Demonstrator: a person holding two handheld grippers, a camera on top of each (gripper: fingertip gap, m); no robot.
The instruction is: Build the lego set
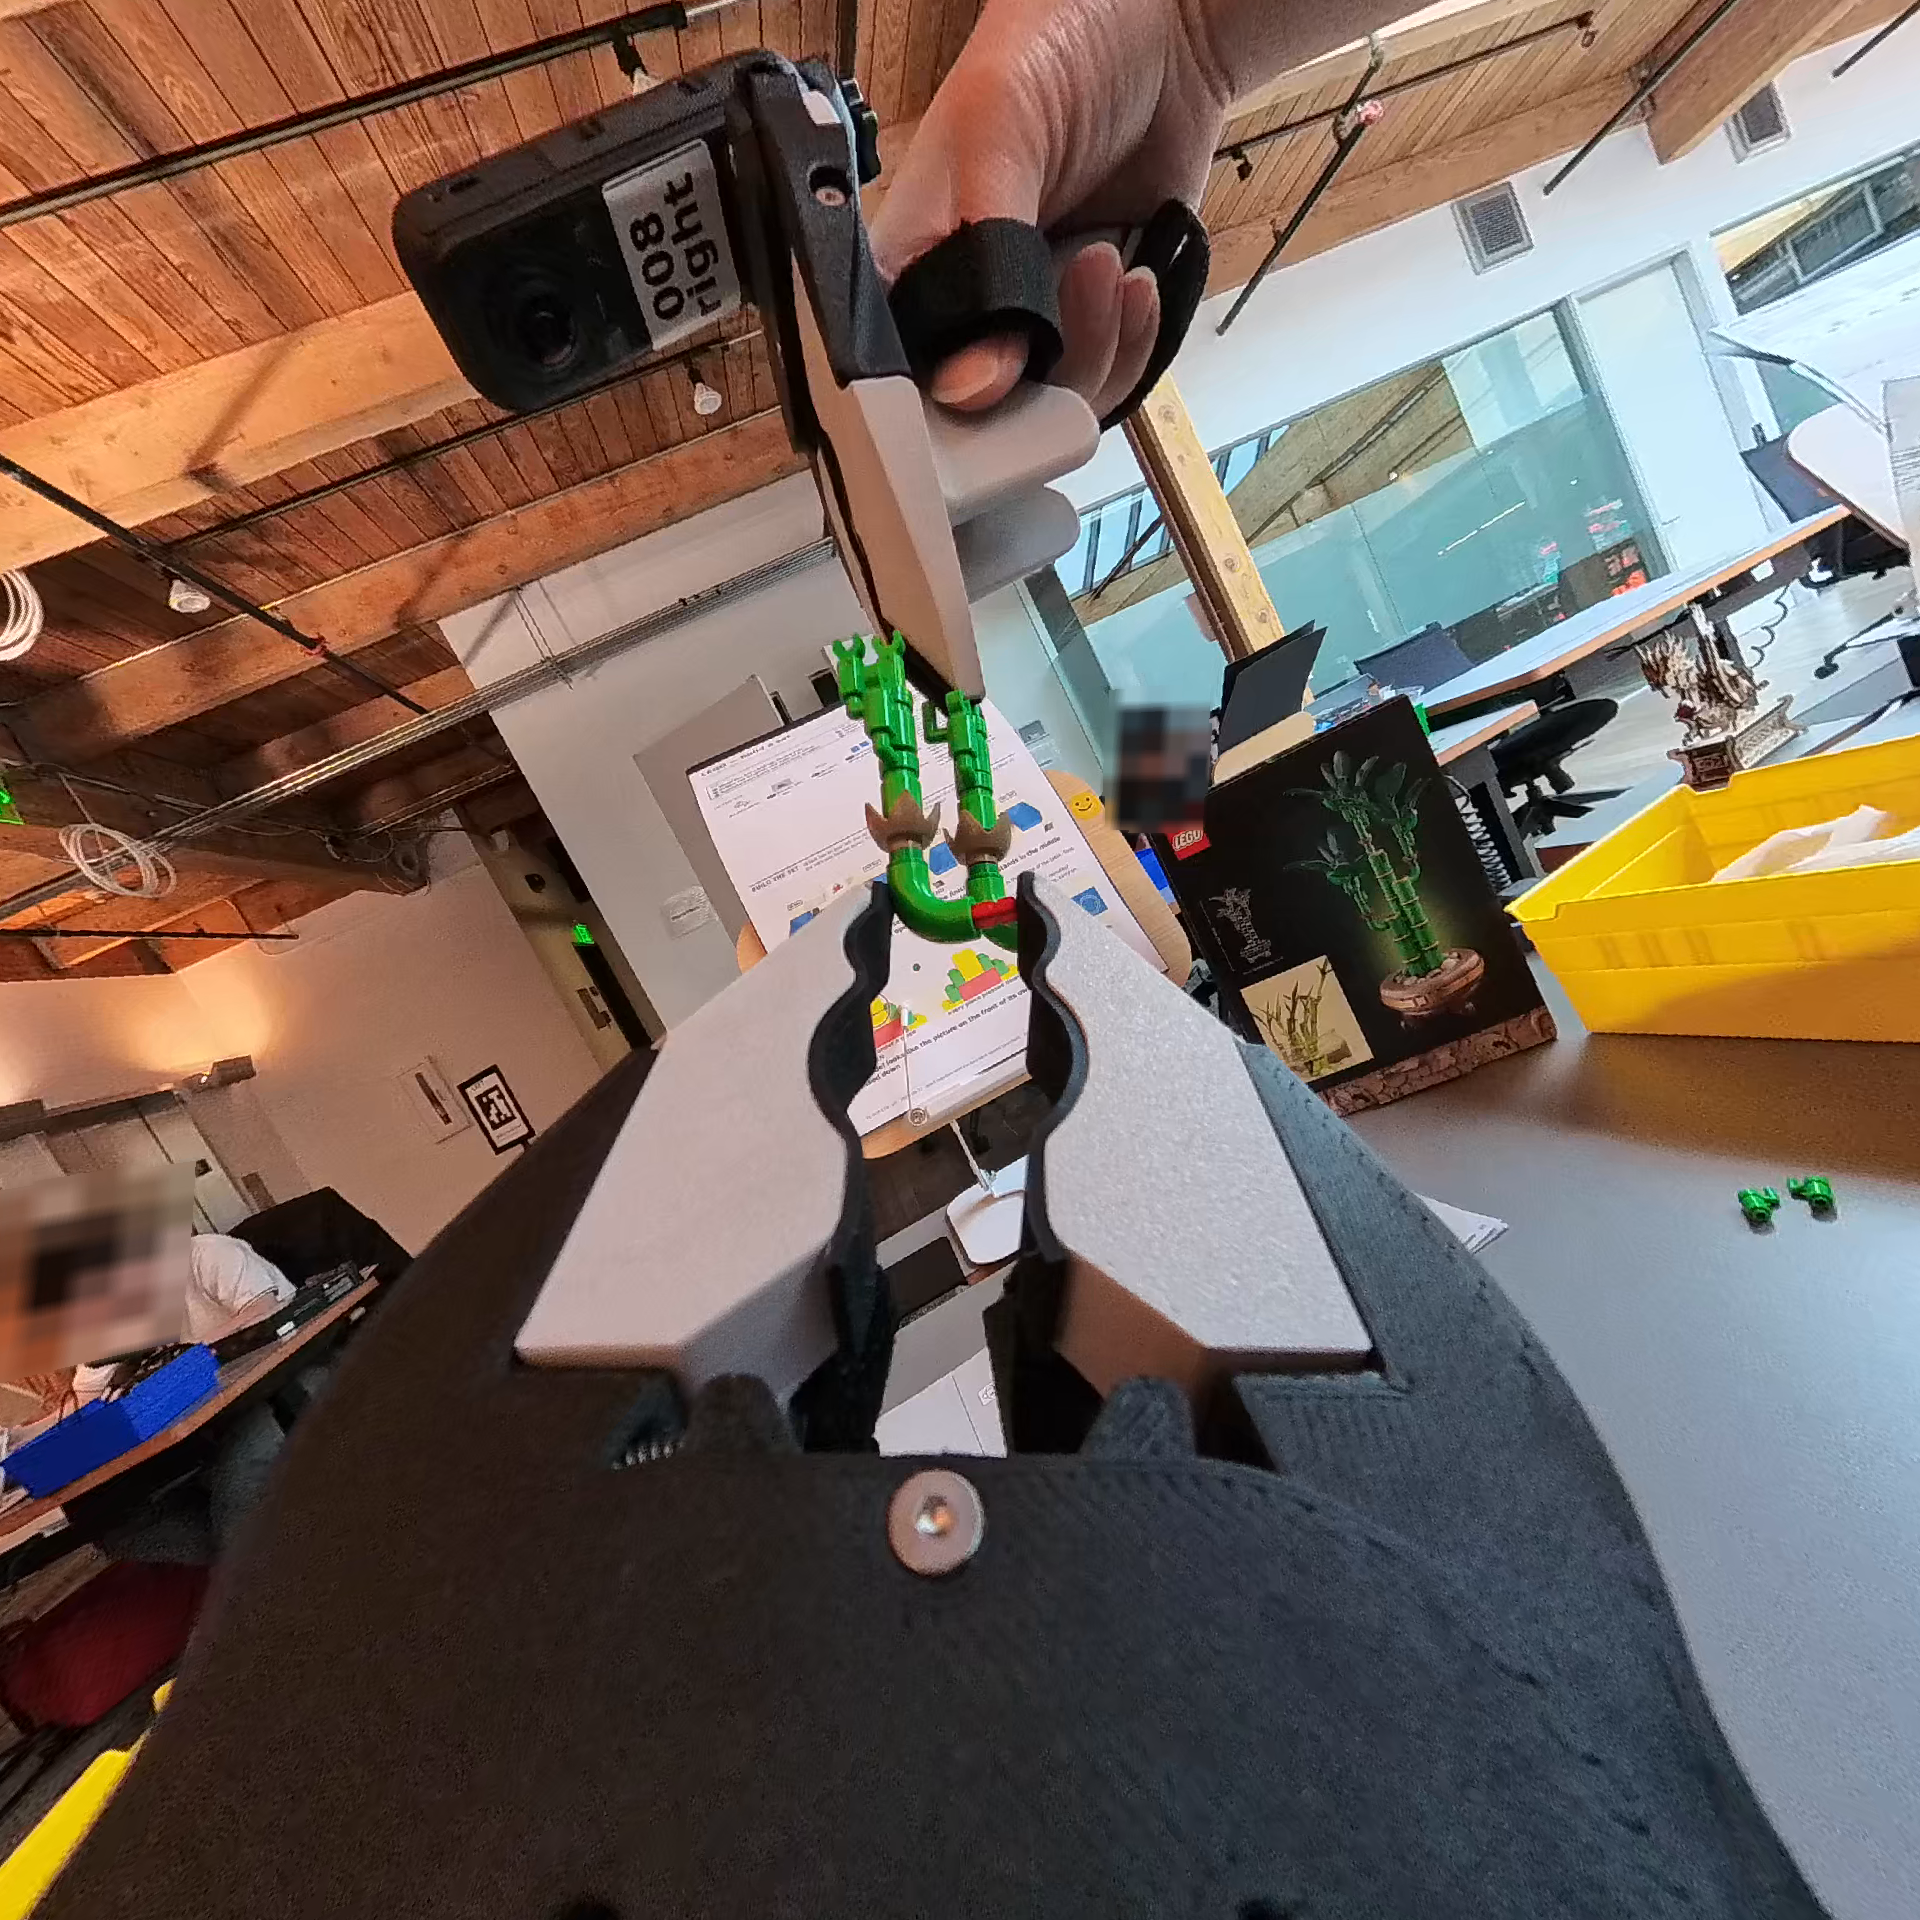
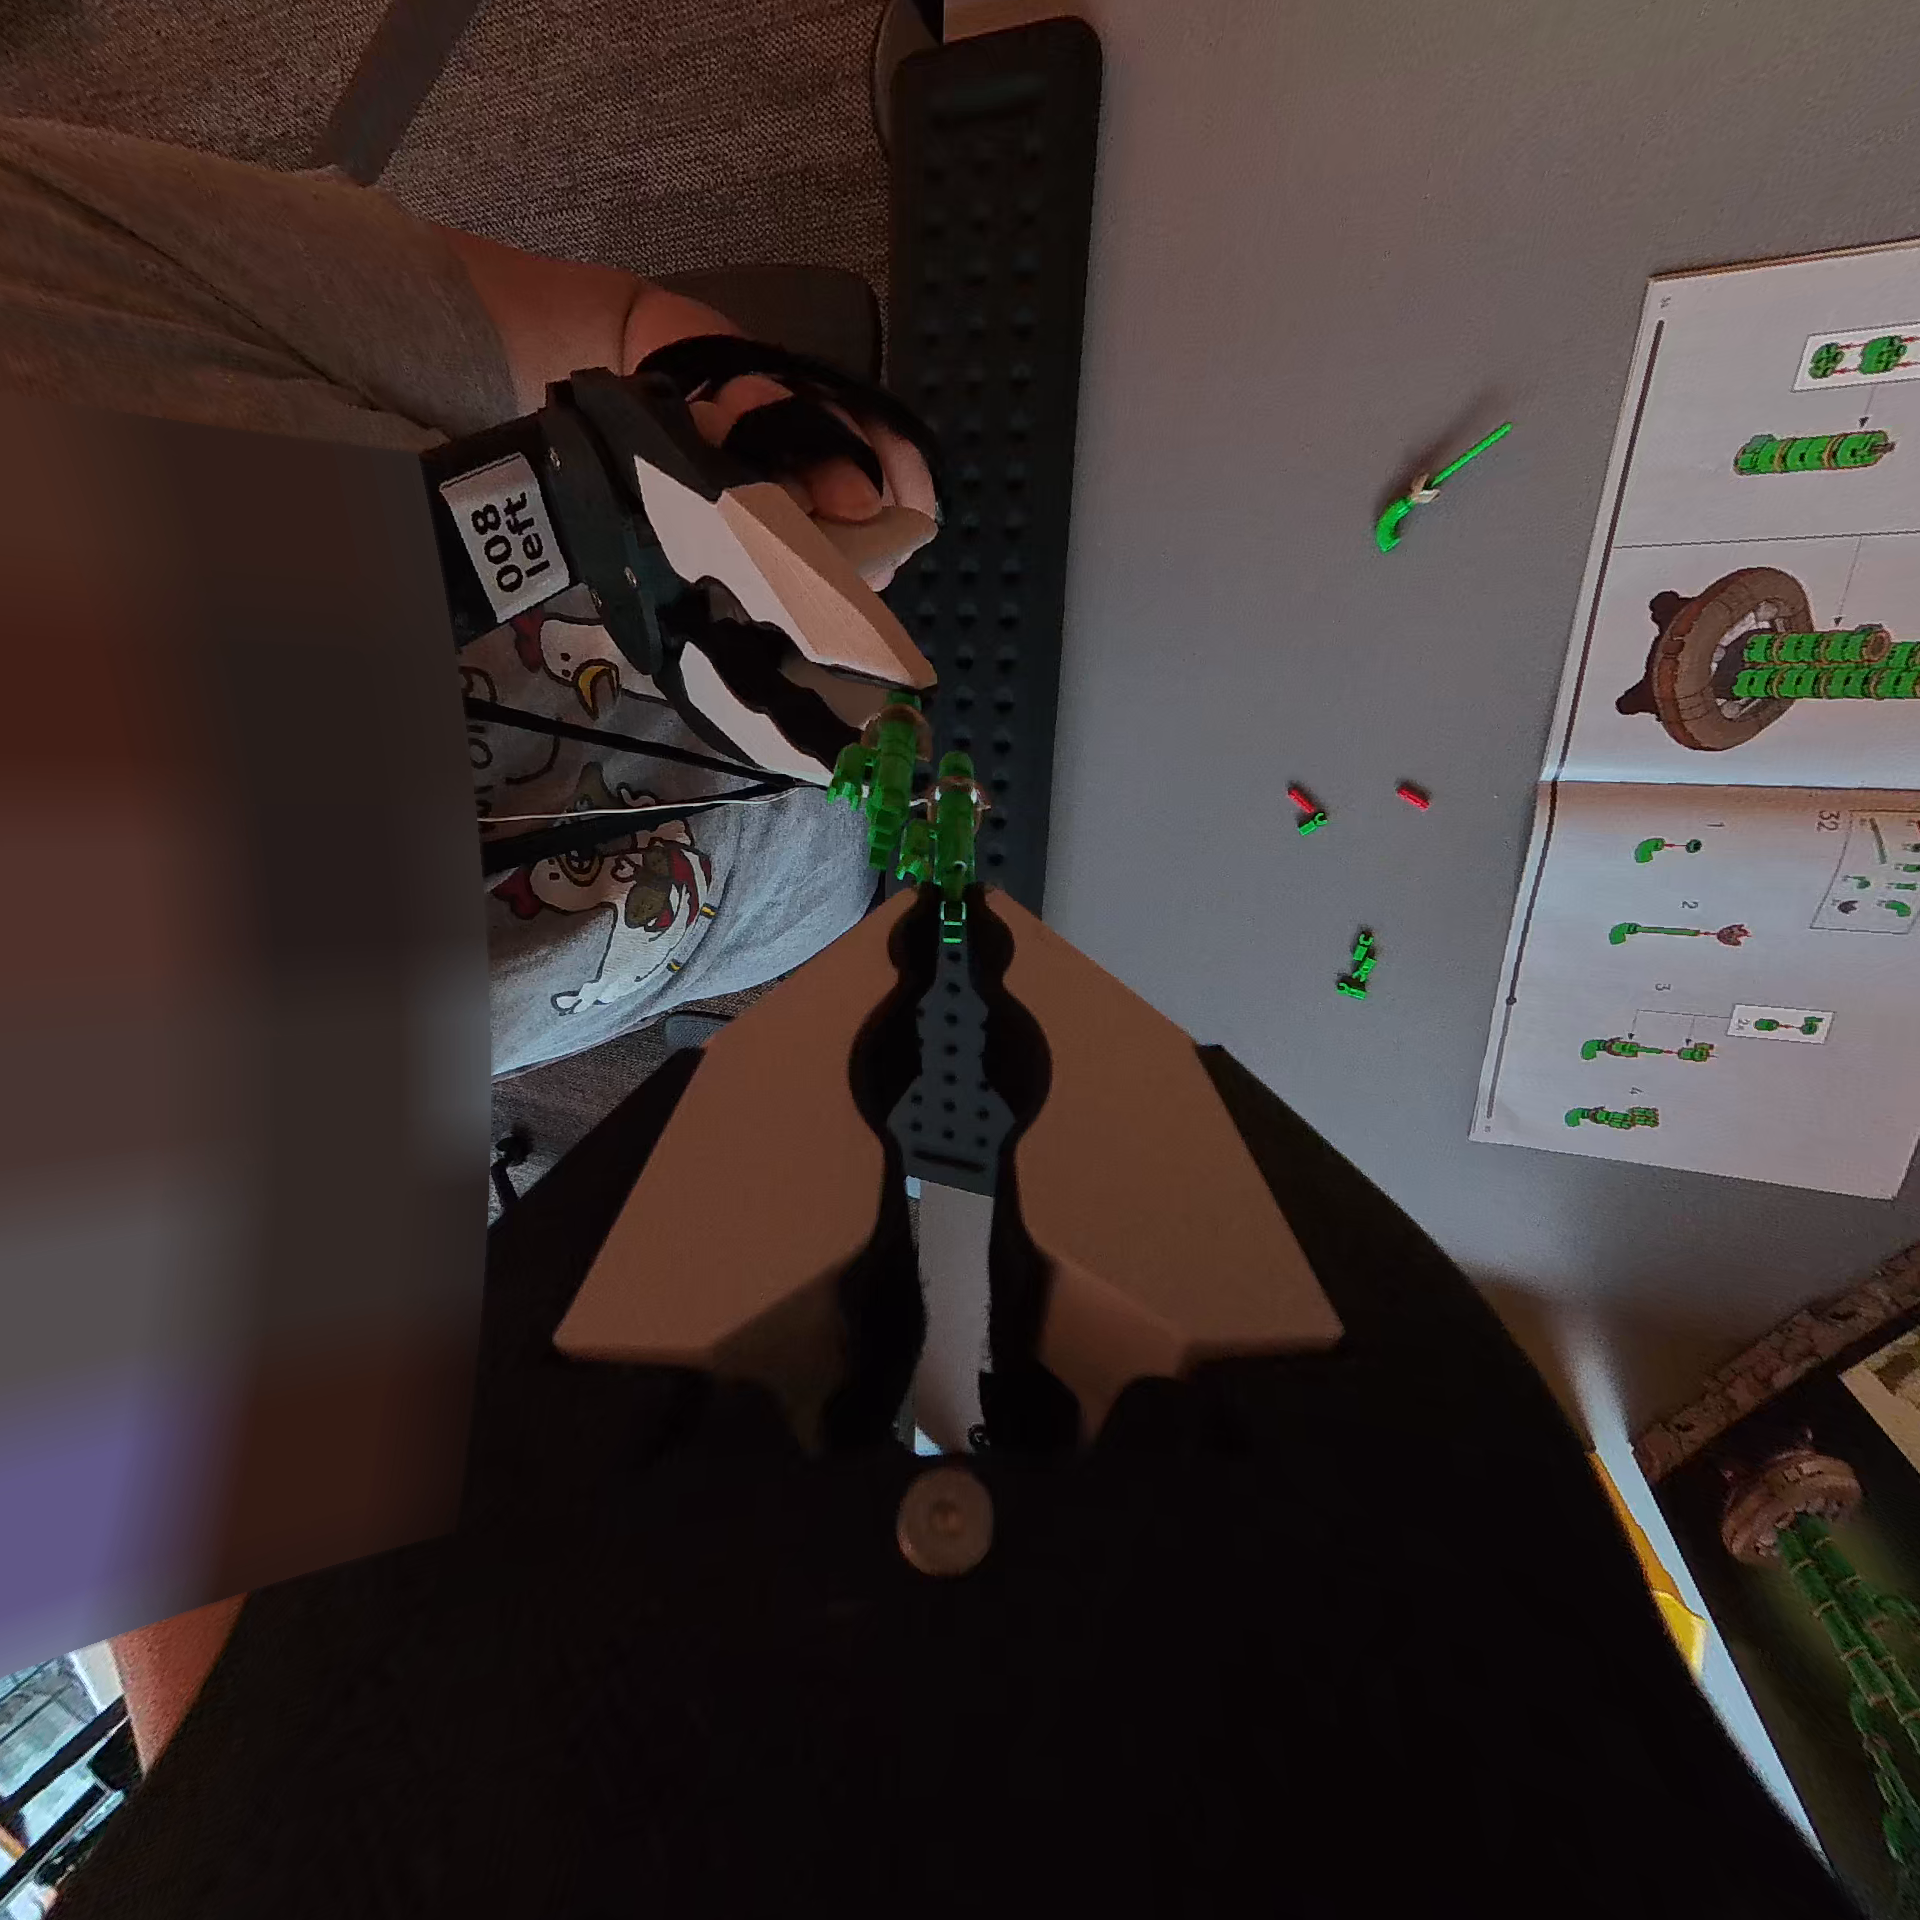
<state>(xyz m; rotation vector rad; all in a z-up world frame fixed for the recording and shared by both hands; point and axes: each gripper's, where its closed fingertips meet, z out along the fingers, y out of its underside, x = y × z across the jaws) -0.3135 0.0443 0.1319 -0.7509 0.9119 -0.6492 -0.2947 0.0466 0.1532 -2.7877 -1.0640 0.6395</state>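
Observation:
A green bamboo stalk assembly [image 1: 914,769] of two upright stalks with tan leaf collars and curved bottoms joined by a red pin [image 1: 992,914] is held in the air between both grippers. My left gripper [image 1: 956,894] is shut on its curved bottom. My right gripper [image 1: 940,675] comes down from above and is shut on the top of the right-hand stalk. In the right wrist view, my right gripper [image 2: 951,899] pinches the stalk assembly [image 2: 935,810], and the left gripper [image 2: 883,717] holds its far end.
On the grey table [image 2: 1247,312] lie a curved green piece with a rod [image 2: 1439,483], two red pins [image 2: 1413,795], small green pieces [image 2: 1356,961] and the open instruction booklet [image 2: 1714,727]. A dark studded strip [image 2: 987,416] runs along the table edge. A yellow bin [image 1: 1714,935] and the set's box [image 1: 1371,894] stand behind. Only a small space, under 4 cm, lies between the two pairs of fingers.

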